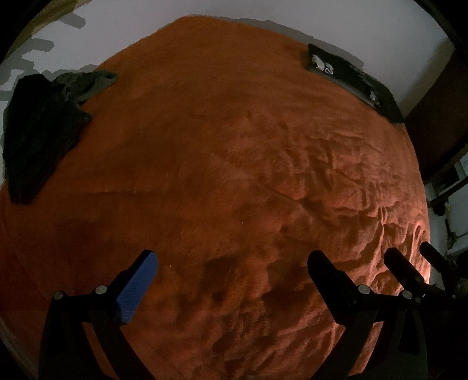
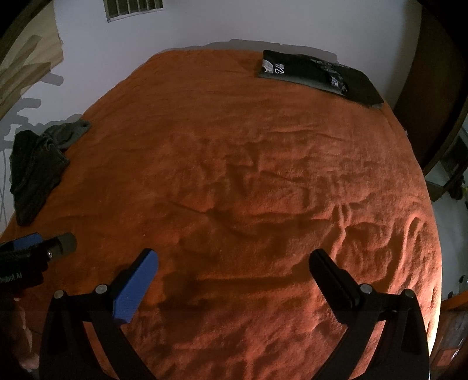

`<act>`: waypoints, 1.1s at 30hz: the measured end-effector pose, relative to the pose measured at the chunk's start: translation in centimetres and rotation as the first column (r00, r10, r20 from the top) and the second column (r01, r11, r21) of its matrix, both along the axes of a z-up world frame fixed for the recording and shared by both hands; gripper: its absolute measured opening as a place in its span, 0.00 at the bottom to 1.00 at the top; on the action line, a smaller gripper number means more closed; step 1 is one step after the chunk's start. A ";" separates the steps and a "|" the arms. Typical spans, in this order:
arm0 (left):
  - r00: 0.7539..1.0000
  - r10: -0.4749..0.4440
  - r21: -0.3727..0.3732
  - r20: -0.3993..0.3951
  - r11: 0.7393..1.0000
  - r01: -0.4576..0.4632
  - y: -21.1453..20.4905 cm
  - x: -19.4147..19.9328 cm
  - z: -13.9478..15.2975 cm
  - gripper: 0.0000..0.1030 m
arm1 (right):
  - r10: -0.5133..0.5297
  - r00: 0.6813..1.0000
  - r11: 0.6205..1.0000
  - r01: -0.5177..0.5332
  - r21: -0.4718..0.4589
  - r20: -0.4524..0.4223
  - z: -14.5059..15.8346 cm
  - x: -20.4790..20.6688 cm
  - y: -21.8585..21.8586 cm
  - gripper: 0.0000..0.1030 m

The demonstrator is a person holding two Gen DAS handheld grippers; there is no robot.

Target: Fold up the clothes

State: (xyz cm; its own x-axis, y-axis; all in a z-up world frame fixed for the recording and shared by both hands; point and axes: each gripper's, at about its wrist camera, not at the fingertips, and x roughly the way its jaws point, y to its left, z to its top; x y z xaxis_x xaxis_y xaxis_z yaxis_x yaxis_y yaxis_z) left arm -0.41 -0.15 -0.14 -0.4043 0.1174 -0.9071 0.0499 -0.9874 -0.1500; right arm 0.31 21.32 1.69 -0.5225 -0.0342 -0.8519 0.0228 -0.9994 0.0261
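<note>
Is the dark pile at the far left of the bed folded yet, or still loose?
Still loose: the dark pile lies crumpled with uneven edges on the orange blanket, unlike the flat folded black shirts far right.

Bed with rumpled orange blanket against pale wall; barred vent high on wall; dark wooden door frame at right.

We see both wrist views looking down from above the orange blanket, side by side, facing the wall; both share the blanket's whole spread.
</note>
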 end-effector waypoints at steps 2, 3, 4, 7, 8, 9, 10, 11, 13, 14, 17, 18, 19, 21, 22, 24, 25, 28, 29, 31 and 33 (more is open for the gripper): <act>1.000 -0.003 -0.011 -0.006 1.000 0.003 0.2 0.1 0.1 0.99 | 0.000 1.000 1.000 0.000 -0.001 0.000 0.0 0.1 0.0 1.00; 1.000 -0.004 -0.017 -0.009 1.000 0.004 0.2 0.2 0.2 0.99 | 0.001 1.000 1.000 -0.001 -0.003 0.001 -0.1 0.1 0.1 1.00; 1.000 -0.004 -0.019 -0.008 1.000 0.004 0.3 0.2 0.2 0.99 | 0.003 1.000 1.000 -0.003 -0.006 0.000 0.0 0.2 0.1 1.00; 1.000 -0.005 -0.031 -0.018 1.000 0.004 0.5 0.3 0.4 0.99 | 0.000 1.000 1.000 0.000 -0.017 0.004 0.0 0.2 0.4 1.00; 1.000 -0.007 -0.035 -0.023 0.999 0.007 0.6 0.3 0.5 0.99 | -0.001 1.000 1.000 0.001 -0.020 0.005 0.0 0.2 0.4 1.00; 1.000 -0.010 -0.039 -0.028 0.999 0.009 0.6 0.3 0.5 0.99 | -0.003 1.000 1.000 0.003 -0.022 0.005 -0.1 0.2 0.5 1.00; 0.999 -0.013 -0.044 -0.032 0.999 0.012 0.6 0.4 0.6 0.99 | -0.004 1.000 1.000 0.004 -0.020 0.006 -0.1 0.2 0.5 1.00; 0.999 -0.014 -0.049 -0.037 0.999 0.012 0.6 0.5 0.7 0.99 | -0.004 1.000 1.000 0.004 -0.020 0.006 -0.1 0.2 0.5 1.00; 0.999 -0.014 -0.057 -0.041 0.998 0.011 0.6 0.5 0.7 0.99 | -0.004 1.000 1.000 0.004 -0.021 0.007 -0.1 0.2 0.4 1.00; 0.999 -0.013 -0.056 -0.038 0.998 0.011 0.6 0.5 0.7 0.99 | -0.004 1.000 1.000 0.004 -0.024 0.008 -0.1 0.2 0.4 1.00; 0.999 -0.012 -0.049 -0.030 0.999 0.010 0.5 0.4 0.6 0.99 | -0.006 1.000 0.999 0.006 -0.042 0.011 -0.1 0.2 0.6 1.00; 1.000 -0.013 -0.048 -0.027 0.999 0.012 0.5 0.3 0.6 0.99 | -0.007 1.000 0.999 0.008 -0.042 0.012 -0.1 0.2 0.7 1.00; 1.000 -0.015 -0.049 -0.024 0.999 0.014 0.5 0.3 0.5 0.99 | -0.009 1.000 0.999 0.009 -0.042 0.013 -0.2 0.2 0.7 1.00; 1.000 -0.019 -0.057 -0.022 0.998 0.018 0.6 0.2 0.5 0.99 | -0.011 1.000 0.999 0.012 -0.042 0.015 -0.3 0.2 0.8 1.00; 1.000 -0.022 -0.061 -0.019 0.998 0.021 0.7 0.2 0.4 0.99 | -0.012 1.000 0.999 0.013 -0.042 0.016 -0.3 0.2 0.9 1.00; 0.999 -0.040 -0.069 0.008 0.997 0.040 1.0 0.0 0.1 0.99 | -0.011 1.000 0.999 0.012 -0.044 0.019 -0.4 0.2 0.8 1.00; 0.999 -0.048 -0.072 0.020 0.996 0.049 1.2 0.0 0.0 0.99 | -0.008 1.000 0.999 0.009 -0.046 0.019 -0.4 0.2 0.8 1.00; 0.998 -0.060 -0.069 0.027 0.996 0.062 1.3 0.1 -0.3 0.99 | 0.003 1.000 0.999 -0.002 -0.050 0.010 -0.3 0.3 0.9 1.00; 0.998 -0.059 -0.066 0.030 0.996 0.061 1.2 0.1 -0.4 0.99 | 0.005 1.000 0.999 -0.004 -0.048 0.006 -0.3 0.4 0.9 1.00; 0.998 -0.045 -0.058 0.039 0.997 0.047 0.9 -0.1 -0.5 0.99 | 0.011 1.000 0.999 -0.011 -0.053 0.002 -0.4 0.4 0.9 1.00; 0.998 -0.025 -0.039 0.059 0.999 0.027 0.4 -0.4 -0.9 0.99 | 0.017 1.000 0.997 -0.017 -0.073 -0.002 -0.4 0.5 0.9 1.00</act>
